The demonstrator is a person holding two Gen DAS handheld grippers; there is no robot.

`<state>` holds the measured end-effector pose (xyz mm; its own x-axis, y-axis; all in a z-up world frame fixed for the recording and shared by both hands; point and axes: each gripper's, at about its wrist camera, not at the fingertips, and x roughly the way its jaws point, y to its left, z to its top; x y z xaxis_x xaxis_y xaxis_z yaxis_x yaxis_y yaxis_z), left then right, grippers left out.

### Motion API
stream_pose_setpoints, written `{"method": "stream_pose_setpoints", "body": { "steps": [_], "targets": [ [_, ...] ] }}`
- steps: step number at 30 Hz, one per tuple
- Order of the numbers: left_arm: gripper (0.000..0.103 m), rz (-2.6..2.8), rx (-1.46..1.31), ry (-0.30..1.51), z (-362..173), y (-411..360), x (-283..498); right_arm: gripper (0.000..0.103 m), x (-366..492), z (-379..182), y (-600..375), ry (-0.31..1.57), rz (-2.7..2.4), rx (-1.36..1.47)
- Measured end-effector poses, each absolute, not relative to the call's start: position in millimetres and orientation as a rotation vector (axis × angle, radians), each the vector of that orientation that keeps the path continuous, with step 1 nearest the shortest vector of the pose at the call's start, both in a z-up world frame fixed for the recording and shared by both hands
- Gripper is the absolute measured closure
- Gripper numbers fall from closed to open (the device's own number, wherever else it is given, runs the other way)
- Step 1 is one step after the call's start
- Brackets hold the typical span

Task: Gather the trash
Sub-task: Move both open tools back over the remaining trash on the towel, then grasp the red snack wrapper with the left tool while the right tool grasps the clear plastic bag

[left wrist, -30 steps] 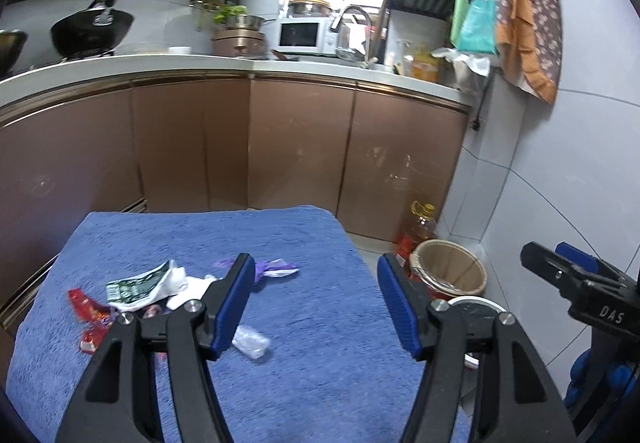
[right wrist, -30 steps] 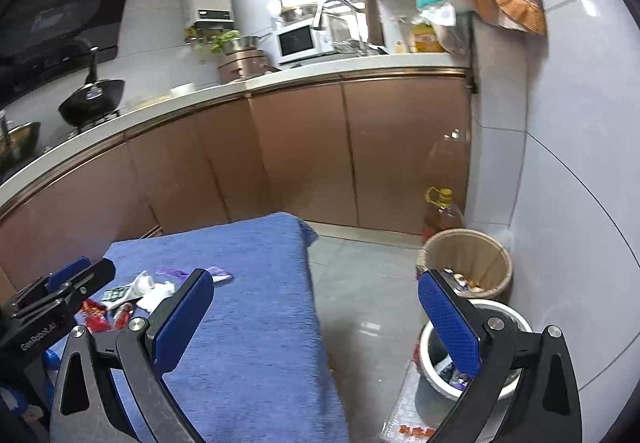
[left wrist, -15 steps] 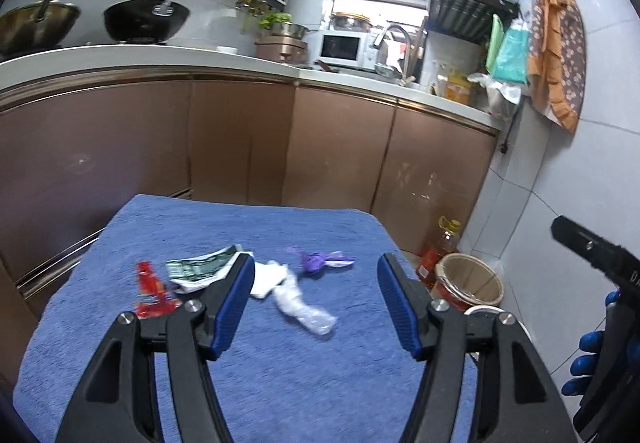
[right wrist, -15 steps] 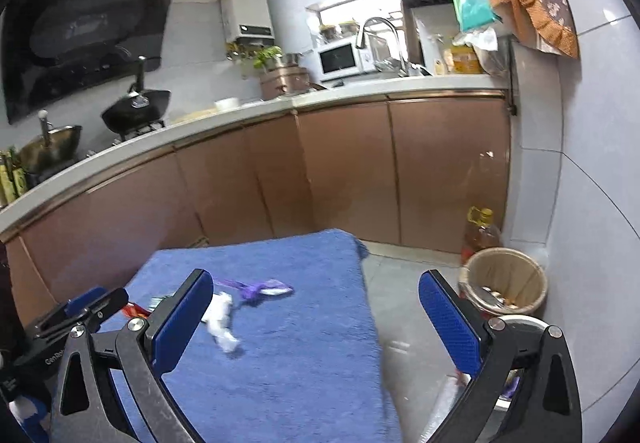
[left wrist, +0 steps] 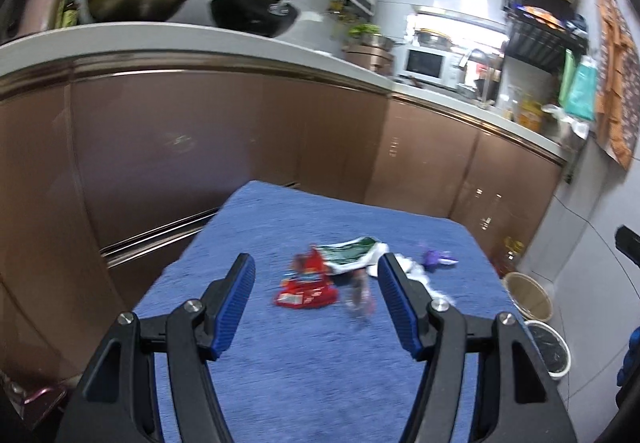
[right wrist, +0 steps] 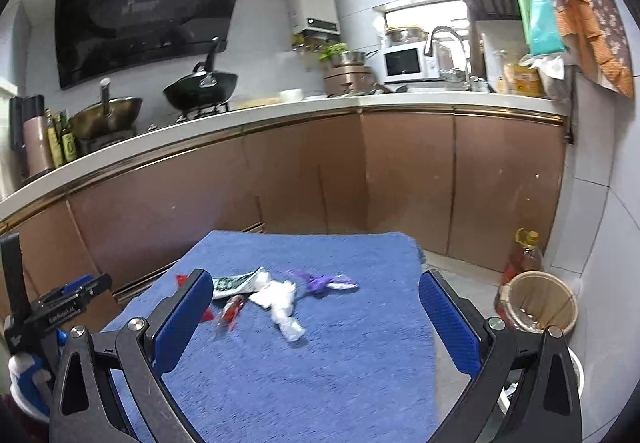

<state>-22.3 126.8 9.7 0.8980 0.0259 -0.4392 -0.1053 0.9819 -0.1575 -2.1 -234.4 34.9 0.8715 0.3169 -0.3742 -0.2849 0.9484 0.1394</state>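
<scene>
Trash lies on a blue towel-covered table (left wrist: 312, 363) (right wrist: 320, 383): a red wrapper (left wrist: 306, 289), a green and white wrapper (left wrist: 350, 249) (right wrist: 234, 281), crumpled white plastic (right wrist: 280, 301) (left wrist: 416, 271), a purple wrapper (right wrist: 320, 281) (left wrist: 436, 257) and a small red packet (right wrist: 232, 309). My left gripper (left wrist: 316, 305) is open and empty, above the table just short of the red wrapper. My right gripper (right wrist: 316, 323) is open and empty, over the table near the white plastic. A tan waste bin (right wrist: 538, 301) (left wrist: 528, 295) stands on the floor right of the table.
Brown cabinets (right wrist: 400, 179) under a white counter (right wrist: 280, 111) run behind the table. A white bucket (left wrist: 548, 349) sits beside the tan bin, and an oil bottle (right wrist: 526, 253) stands by the tiled wall. The left gripper's body (right wrist: 52, 315) shows at the right wrist view's left edge.
Both grippers have swung left and tilted up. The trash now sits between the left gripper's fingers instead of to its left. Both stay open and empty.
</scene>
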Motion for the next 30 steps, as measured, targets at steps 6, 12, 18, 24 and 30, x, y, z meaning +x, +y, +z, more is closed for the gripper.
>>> {"method": "stream_pose_setpoints", "body": {
  "steps": [6,12,18,24,30],
  "targets": [
    [0.041,0.116,-0.223,0.486,-5.6,157.5,-18.0,0.000,16.7,25.1,-221.7,0.456,0.365,0.073],
    [0.041,0.094,-0.227,0.574,-33.0,156.9,18.9,0.000,55.1,-3.6,-207.7,0.555,0.411,0.078],
    [0.041,0.051,-0.201,0.623,-53.2,143.3,59.5,0.002,91.6,-31.4,-198.3,0.633,0.442,0.091],
    [0.041,0.027,-0.165,0.669,-72.2,132.7,97.4,0.014,131.4,-62.2,-186.6,0.713,0.494,0.106],
    [0.041,0.010,-0.126,0.695,-87.2,126.2,129.1,0.024,160.7,-89.7,-168.1,0.780,0.548,0.097]
  ]
}}
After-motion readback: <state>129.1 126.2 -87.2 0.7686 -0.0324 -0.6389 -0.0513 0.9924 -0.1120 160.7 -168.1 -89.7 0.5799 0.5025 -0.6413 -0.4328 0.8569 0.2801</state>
